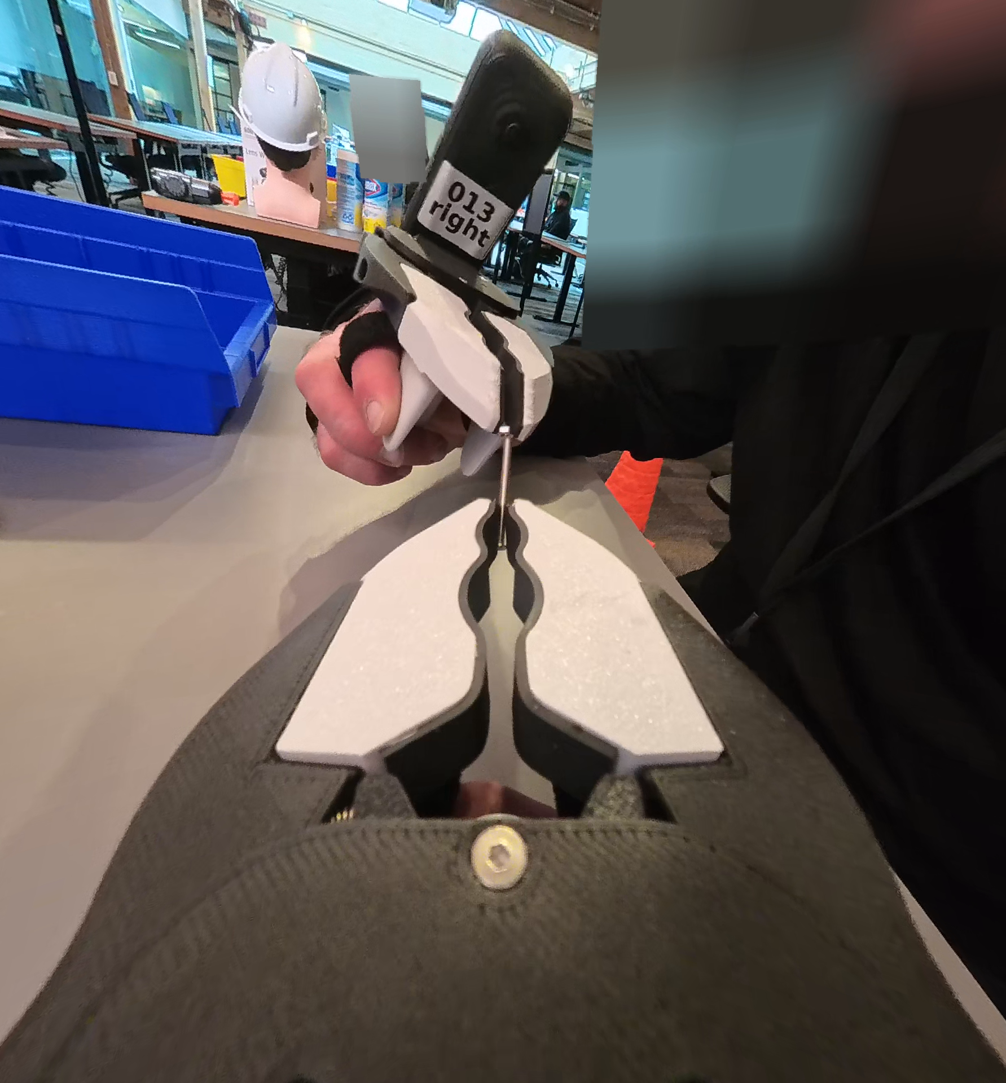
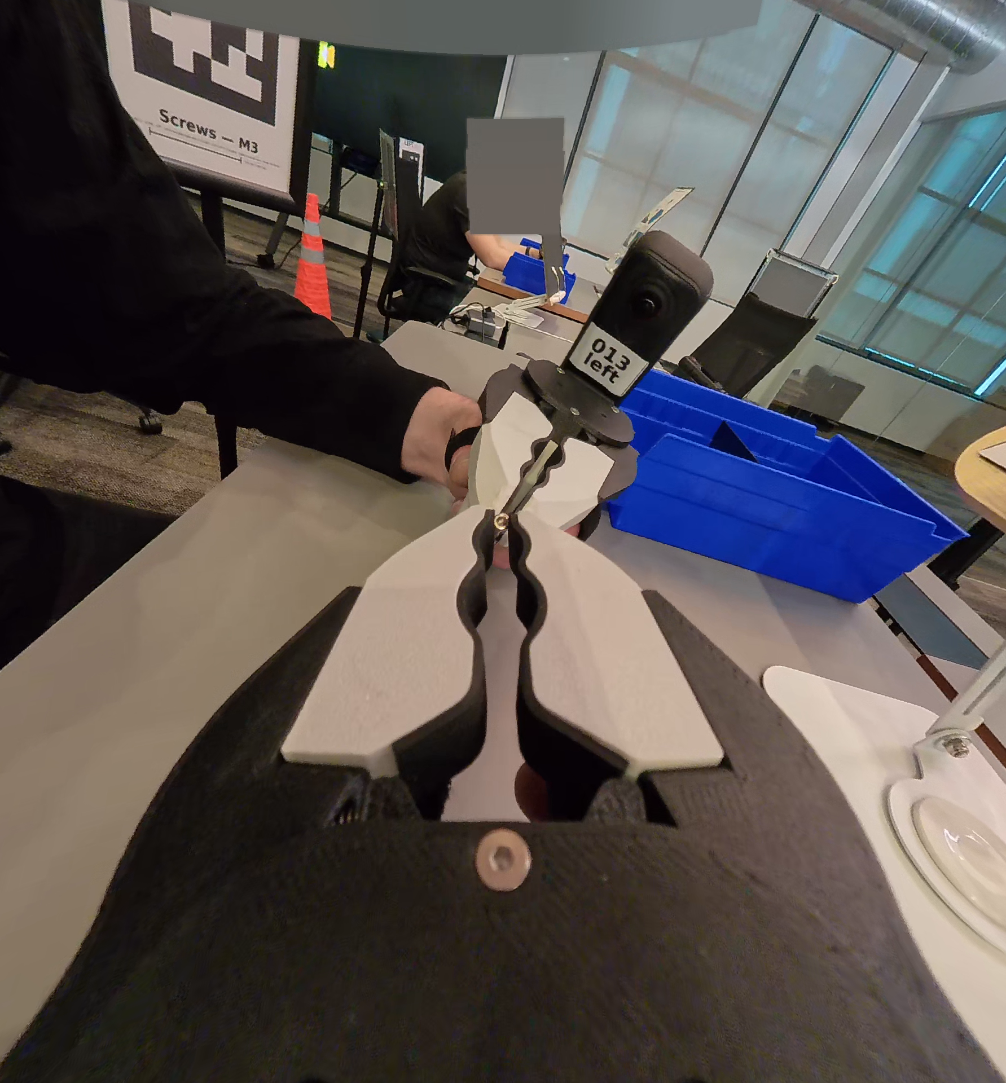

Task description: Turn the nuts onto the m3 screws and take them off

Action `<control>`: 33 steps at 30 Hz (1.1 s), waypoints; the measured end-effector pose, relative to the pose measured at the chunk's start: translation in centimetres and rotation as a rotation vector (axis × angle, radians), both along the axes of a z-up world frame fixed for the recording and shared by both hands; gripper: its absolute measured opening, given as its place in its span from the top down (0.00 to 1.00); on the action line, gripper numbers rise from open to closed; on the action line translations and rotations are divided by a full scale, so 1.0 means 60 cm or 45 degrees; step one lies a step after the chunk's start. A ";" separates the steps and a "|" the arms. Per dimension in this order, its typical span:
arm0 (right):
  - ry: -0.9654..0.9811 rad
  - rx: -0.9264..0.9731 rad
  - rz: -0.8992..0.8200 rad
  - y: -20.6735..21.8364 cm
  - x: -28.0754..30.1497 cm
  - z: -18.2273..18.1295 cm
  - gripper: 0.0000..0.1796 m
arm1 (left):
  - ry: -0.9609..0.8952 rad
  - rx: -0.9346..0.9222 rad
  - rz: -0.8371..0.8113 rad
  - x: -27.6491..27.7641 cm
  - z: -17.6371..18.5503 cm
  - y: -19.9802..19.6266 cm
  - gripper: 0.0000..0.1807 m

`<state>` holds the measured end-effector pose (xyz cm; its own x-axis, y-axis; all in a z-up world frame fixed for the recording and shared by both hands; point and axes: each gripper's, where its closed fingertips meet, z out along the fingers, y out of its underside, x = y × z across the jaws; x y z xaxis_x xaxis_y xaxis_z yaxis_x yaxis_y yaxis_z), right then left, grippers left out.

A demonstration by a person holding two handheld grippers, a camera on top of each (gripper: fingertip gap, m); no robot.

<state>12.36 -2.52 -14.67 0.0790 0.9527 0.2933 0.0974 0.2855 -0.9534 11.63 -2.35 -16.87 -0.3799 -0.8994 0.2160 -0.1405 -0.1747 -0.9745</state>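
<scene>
A long thin metal screw [image 1: 506, 480] runs between the two grippers above the grey table [image 1: 137, 586]. My left gripper [image 1: 501, 518] is shut on the screw's lower end. My right gripper [image 2: 500, 524] is shut on a small metal piece, seemingly the nut [image 2: 501, 519], at the screw's other end. That piece also shows in the left wrist view [image 1: 504, 432], at the tips of the right gripper [image 1: 503, 423]. The left gripper [image 2: 518, 505] shows farther off in the right wrist view, tip to tip with the right one. A person's hands hold both grippers.
A blue bin [image 1: 107, 328] stands on the table beyond the grippers; it also shows in the right wrist view [image 2: 782, 498]. A white stand base with a round lens [image 2: 957, 867] sits at the right. The table edge [image 1: 664, 562] runs close to the person's dark sleeve. An orange cone [image 2: 313, 258] stands on the floor. Both grippers' tips are close together, under 4 cm apart.
</scene>
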 end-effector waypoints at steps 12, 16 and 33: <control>0.010 0.014 -0.003 -0.001 -0.002 0.002 0.98 | -0.017 -0.018 -0.010 0.001 0.002 0.000 0.99; 0.005 0.017 -0.004 -0.001 -0.002 0.001 0.98 | -0.019 -0.013 -0.011 0.001 0.002 0.000 0.99; 0.054 0.016 -0.018 0.001 0.000 0.010 0.98 | -0.063 0.026 0.030 0.002 0.012 0.003 0.99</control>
